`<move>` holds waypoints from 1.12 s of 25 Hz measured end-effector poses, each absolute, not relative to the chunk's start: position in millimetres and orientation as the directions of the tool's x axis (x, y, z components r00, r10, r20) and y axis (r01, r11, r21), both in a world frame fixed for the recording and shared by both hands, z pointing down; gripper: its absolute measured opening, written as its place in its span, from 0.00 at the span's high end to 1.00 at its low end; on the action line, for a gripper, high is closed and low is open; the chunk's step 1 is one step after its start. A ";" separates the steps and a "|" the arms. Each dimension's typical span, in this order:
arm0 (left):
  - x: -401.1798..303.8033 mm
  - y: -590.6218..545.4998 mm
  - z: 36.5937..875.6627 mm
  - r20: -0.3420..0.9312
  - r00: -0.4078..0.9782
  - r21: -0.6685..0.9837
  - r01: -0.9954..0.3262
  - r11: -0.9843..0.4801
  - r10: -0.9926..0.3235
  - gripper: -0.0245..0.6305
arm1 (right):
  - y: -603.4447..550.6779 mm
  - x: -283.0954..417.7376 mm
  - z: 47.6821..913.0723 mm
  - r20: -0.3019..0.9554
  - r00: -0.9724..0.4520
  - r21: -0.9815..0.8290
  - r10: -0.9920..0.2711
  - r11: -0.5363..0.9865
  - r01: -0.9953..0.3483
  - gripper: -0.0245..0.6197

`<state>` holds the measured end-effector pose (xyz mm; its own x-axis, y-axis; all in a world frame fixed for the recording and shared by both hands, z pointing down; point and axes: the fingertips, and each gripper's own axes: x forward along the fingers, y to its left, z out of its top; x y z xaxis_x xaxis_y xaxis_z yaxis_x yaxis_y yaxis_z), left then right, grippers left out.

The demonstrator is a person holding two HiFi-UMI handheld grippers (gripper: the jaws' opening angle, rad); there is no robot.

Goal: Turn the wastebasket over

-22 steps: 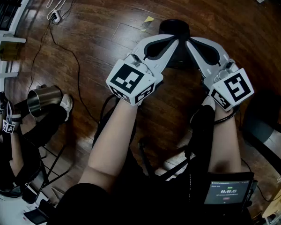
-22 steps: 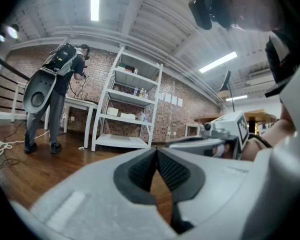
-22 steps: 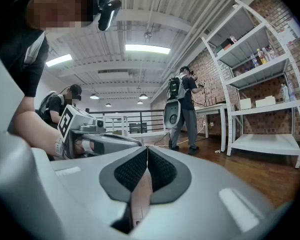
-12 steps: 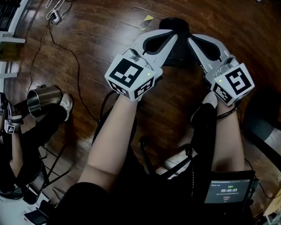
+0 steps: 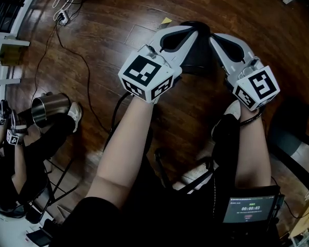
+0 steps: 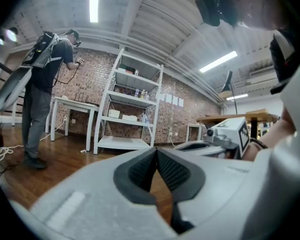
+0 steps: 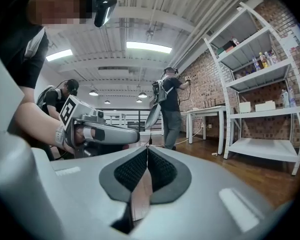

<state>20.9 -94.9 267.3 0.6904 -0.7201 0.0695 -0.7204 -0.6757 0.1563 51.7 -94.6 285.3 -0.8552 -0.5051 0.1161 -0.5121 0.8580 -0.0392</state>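
Observation:
The wastebasket [image 5: 198, 56] is a black round bin on the wooden floor, mostly hidden under my two grippers in the head view. My left gripper [image 5: 193, 32] is held level above its left side, jaws shut with nothing between them. My right gripper [image 5: 212, 38] hovers level over its right side, also shut and empty. In the left gripper view the pads of the left gripper [image 6: 156, 150] meet at their tips. The right gripper view shows the right gripper [image 7: 147, 149] shut the same way, with the left gripper [image 7: 97, 130] beside it. Neither gripper view shows the wastebasket.
A steel cup [image 5: 44, 110] sits at the left by a seated person's leg. Cables [image 5: 67, 30] and a yellow scrap [image 5: 165, 20] lie on the floor. A dark object [image 5: 291, 133] stands at the right. White shelving [image 6: 130, 109] and standing people [image 7: 169, 109] are farther off.
Both grippers have drifted a little forward over the wastebasket, covering more of it. Their jaws stayed shut.

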 end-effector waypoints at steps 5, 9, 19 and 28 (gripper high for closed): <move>22.0 -111.7 261.7 0.064 0.706 0.159 -0.705 -0.691 -0.706 0.96 | -105.8 42.2 277.9 0.103 -0.858 -0.013 -0.502 0.862 -0.506 0.95; 29.7 -126.3 258.1 0.072 0.726 0.126 -0.686 -0.716 -0.683 0.96 | -126.4 48.6 274.4 0.096 -0.849 -0.011 -0.519 0.853 -0.523 0.94; 26.0 -147.6 255.4 0.059 0.722 0.134 -0.690 -0.711 -0.690 0.96 | -160.3 64.2 263.3 0.064 -0.825 -0.062 -0.562 0.823 -0.565 0.95; 17.7 -152.9 248.4 0.025 0.719 0.154 -0.690 -0.708 -0.695 0.96 | -167.3 56.7 282.6 0.105 -0.794 -0.077 -0.599 0.791 -0.607 0.94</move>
